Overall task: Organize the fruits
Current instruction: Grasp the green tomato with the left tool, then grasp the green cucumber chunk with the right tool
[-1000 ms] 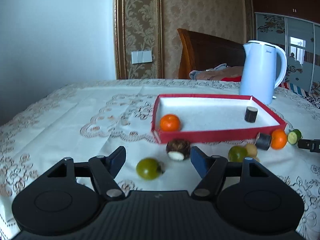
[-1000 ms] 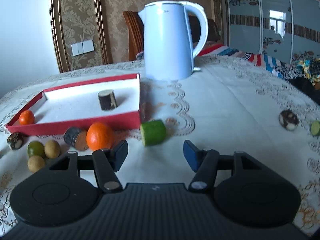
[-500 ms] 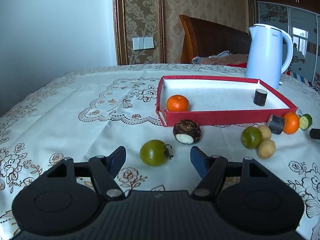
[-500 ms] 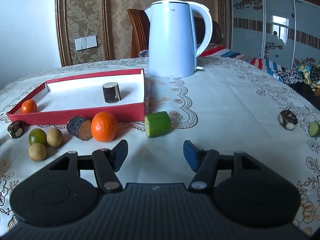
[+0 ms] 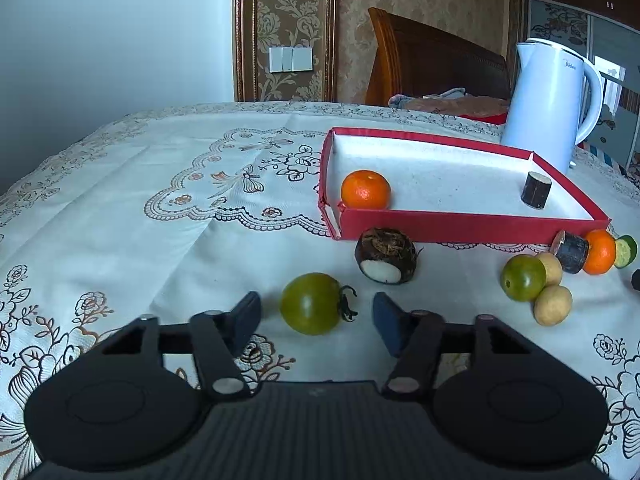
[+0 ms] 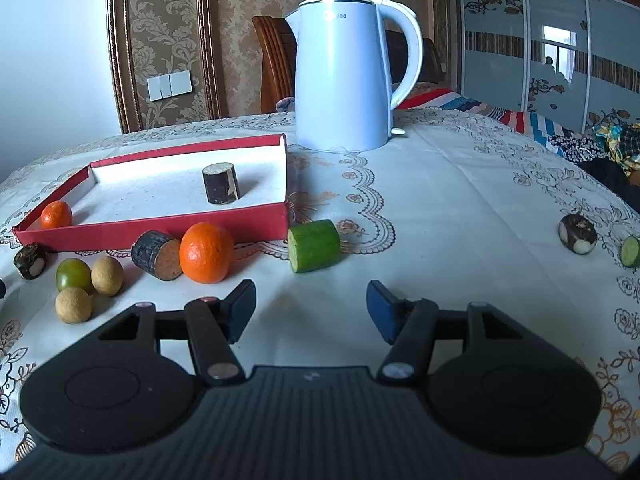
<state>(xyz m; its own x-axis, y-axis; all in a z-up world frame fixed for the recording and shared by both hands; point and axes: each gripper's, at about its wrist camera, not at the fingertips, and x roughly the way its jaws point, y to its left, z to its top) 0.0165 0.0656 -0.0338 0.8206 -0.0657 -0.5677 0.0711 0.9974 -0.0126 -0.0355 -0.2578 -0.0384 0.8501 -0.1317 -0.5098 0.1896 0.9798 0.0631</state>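
Note:
My left gripper (image 5: 316, 316) is open, and a green tomato (image 5: 311, 303) lies on the cloth between its fingertips, untouched. Behind it lies a cut taro (image 5: 386, 255) against the red tray (image 5: 472, 227). The tray holds an orange (image 5: 365, 189) and a dark cane piece (image 5: 536, 189). My right gripper (image 6: 311, 306) is open and empty, just short of a green cucumber chunk (image 6: 314, 245). Left of the chunk lie an orange (image 6: 206, 253), a dark cane piece (image 6: 157, 255), a green tomato (image 6: 73, 274) and two longans (image 6: 107, 275).
A white kettle (image 6: 342, 76) stands behind the tray's right end. At the far right of the right wrist view lie another taro piece (image 6: 577, 234) and a cucumber slice (image 6: 631, 251). The table edge curves away at the left.
My left gripper has moved forward and down to the green tomato, which now sits between its fingers. My right gripper has come closer to the cucumber chunk and orange.

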